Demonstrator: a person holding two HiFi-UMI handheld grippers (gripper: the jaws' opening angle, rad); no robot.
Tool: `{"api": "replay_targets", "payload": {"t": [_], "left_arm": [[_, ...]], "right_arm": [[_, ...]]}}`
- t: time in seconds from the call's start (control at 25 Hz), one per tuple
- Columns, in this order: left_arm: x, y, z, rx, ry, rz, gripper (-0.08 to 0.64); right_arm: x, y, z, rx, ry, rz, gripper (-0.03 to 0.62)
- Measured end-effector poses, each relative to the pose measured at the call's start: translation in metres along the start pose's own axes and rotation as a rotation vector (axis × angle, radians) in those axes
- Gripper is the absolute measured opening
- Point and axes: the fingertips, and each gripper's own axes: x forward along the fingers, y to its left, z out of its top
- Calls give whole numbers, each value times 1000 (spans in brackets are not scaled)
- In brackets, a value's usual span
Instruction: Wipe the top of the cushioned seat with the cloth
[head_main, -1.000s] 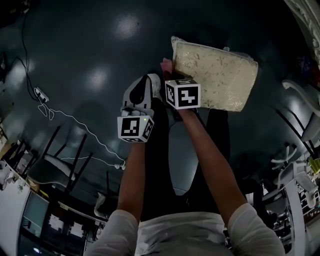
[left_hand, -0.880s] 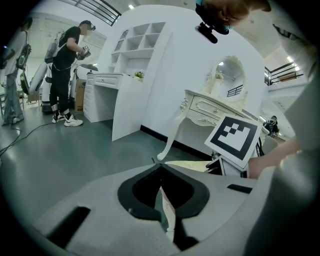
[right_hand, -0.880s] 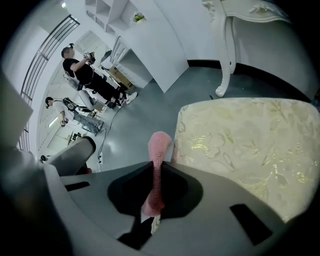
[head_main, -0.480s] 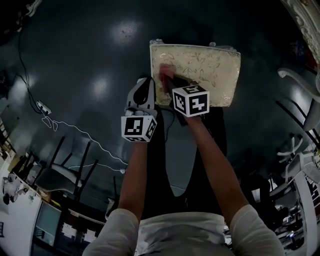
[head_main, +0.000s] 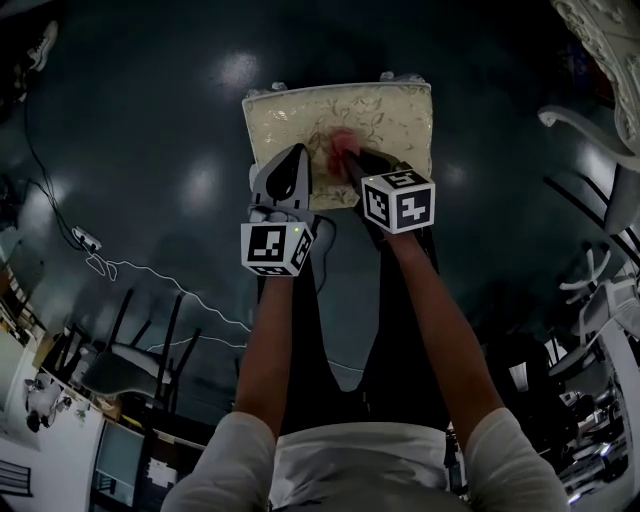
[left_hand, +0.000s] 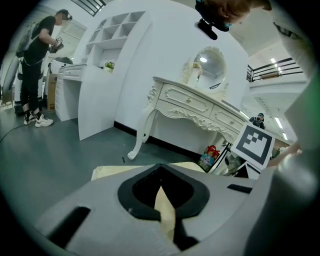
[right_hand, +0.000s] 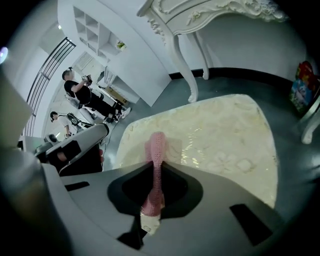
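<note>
The cream patterned cushioned seat (head_main: 390, 115) lies on the dark floor ahead of my legs. My right gripper (head_main: 355, 160) is shut on a pink cloth (head_main: 340, 148) that rests on the seat's near left part. In the right gripper view the cloth (right_hand: 156, 150) stands up between the jaws of that gripper (right_hand: 152, 200), with the seat (right_hand: 225, 140) spread beyond it. My left gripper (head_main: 287, 165) hovers over the seat's near left corner. In its own view the left gripper (left_hand: 162, 210) looks shut, with a sliver of the cream seat (left_hand: 107, 171) showing past the jaws.
A white carved dressing table (left_hand: 195, 102) stands just beyond the seat, with a colourful bag (left_hand: 209, 156) under it. A white shelf unit (left_hand: 110, 65) and a person (left_hand: 35, 50) are to the left. A cable (head_main: 150, 250) and dark chairs (head_main: 120, 330) lie on the left floor.
My right gripper has carried the pink cloth from the seat's left edge onto its top. The left gripper now reaches over the seat's near left corner.
</note>
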Motion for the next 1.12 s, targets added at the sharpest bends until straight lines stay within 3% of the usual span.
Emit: {"api": "replay_targets", "payload": {"t": [0.56,0.76,0.88,0.96,1.12], "left_arm": [[43,-79,-9,17,22,-78,12],[50,-93,-12,20,26,-94,11],[50,-94,-14,17,25,-91,11],[48,-93,-16,15,27,-88,11],[42,-84,-14,14,23,-81,11]], "right_arm": [[-82,-105,-6,101,-82,-163,29],[-108,-163,-15,144,-90,-351,28],[-102,-175,-16,207,-114,-272,28],[-93,-167,-11,189,-117,-217,28],[-79,-172,-14,150,-89,-269,28]]}}
